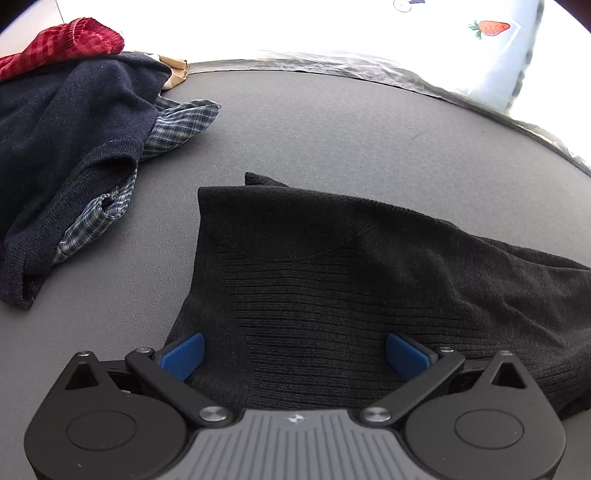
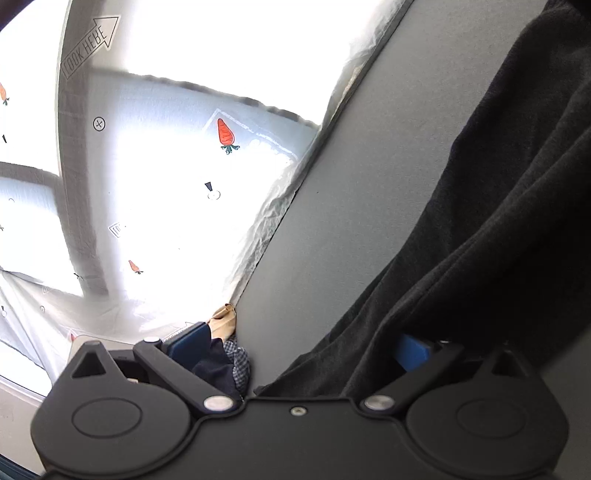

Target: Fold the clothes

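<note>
A black knit garment (image 1: 332, 277) lies in a folded shape on the grey table (image 1: 332, 122). My left gripper (image 1: 295, 350) hovers over its near edge, open wide. Its blue pads (image 1: 183, 354) stand apart on either side of the ribbed fabric and pinch nothing. In the right wrist view the picture is tilted, and the same black garment (image 2: 498, 203) runs down the right side. My right gripper (image 2: 301, 347) is open wide too. A fold of the black fabric drapes over its right pad (image 2: 412, 352), and the left pad is bare.
A pile of clothes sits at the left: a navy sweater (image 1: 66, 147), a blue plaid shirt (image 1: 177, 125), a red checked garment (image 1: 62, 44) and a tan piece (image 1: 177, 70). A white cloth with carrot prints (image 1: 491, 27) hangs beyond the table's crinkled far edge (image 1: 332, 66).
</note>
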### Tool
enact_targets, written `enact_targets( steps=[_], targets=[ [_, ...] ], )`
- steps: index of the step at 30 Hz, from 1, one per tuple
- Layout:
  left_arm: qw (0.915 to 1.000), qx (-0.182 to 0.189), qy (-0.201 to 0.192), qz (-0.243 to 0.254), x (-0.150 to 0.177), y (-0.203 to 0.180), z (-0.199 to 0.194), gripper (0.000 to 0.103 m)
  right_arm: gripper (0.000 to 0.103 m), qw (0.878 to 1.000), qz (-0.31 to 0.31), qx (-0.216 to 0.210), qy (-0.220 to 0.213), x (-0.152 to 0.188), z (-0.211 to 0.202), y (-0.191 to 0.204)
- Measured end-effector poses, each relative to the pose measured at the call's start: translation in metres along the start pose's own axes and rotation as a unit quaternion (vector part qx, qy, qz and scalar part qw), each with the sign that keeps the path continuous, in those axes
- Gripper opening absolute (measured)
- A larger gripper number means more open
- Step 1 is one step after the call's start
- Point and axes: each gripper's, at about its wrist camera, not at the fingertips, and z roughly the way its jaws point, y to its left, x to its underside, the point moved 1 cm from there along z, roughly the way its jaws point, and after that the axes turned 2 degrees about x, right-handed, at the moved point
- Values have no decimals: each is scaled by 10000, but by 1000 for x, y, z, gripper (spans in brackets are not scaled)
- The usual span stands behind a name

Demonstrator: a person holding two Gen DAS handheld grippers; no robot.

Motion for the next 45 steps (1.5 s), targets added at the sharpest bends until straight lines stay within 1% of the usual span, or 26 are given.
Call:
enact_targets(
  steps=[1,4,5,8,13,16,18,20,22,25,28,30,37,39,42,45],
  targets=[
    [10000,-5,-10,-1,0,0,0,103,103,9999,104,9,28,-2,4,-3],
    [10000,-24,-24,-22,0,-1,1,103,103,9988,55,399,269,6,12,-13],
    [10000,-23,-24,-25,0,-1,1,103,103,9986,58,403,338,11,15,-15],
    [10000,-25,-27,-39,-1,0,1,103,103,9981,94,298,533,27,22,-19],
    [10000,-24,-9,-53,-3,-1,3,103,103,9957,-395,117,828,28,46,-2],
    [10000,-3,1,-39,-4,0,4,103,103,9906,-543,-167,1244,33,66,7],
    [10000,8,-8,-33,-3,0,4,103,103,9854,-588,-237,1580,42,76,9],
    [10000,12,-12,-29,-4,1,5,103,103,9810,-796,-238,1755,53,75,14],
    [10000,9,-19,-34,-4,0,5,103,103,9777,-727,-275,1949,60,73,15],
    [10000,7,-38,-35,-4,0,4,103,103,9748,-431,-329,2165,71,63,8],
    [10000,10,-52,-26,-4,0,4,103,103,9737,-389,-371,2214,78,48,3],
    [10000,16,-52,-16,-4,1,3,103,103,9753,-257,-385,2158,78,39,-1],
    [9999,27,-120,10,-1,1,3,103,103,9821,485,-413,1771,71,28,-18],
    [9999,34,-158,20,1,1,2,103,103,9830,500,-355,1730,71,28,-19],
    [9998,43,-210,38,2,1,2,103,103,9836,332,-249,1756,74,27,-15],
    [9998,49,-184,43,1,2,3,103,103,9835,234,-175,1784,81,28,-14]
  ],
)
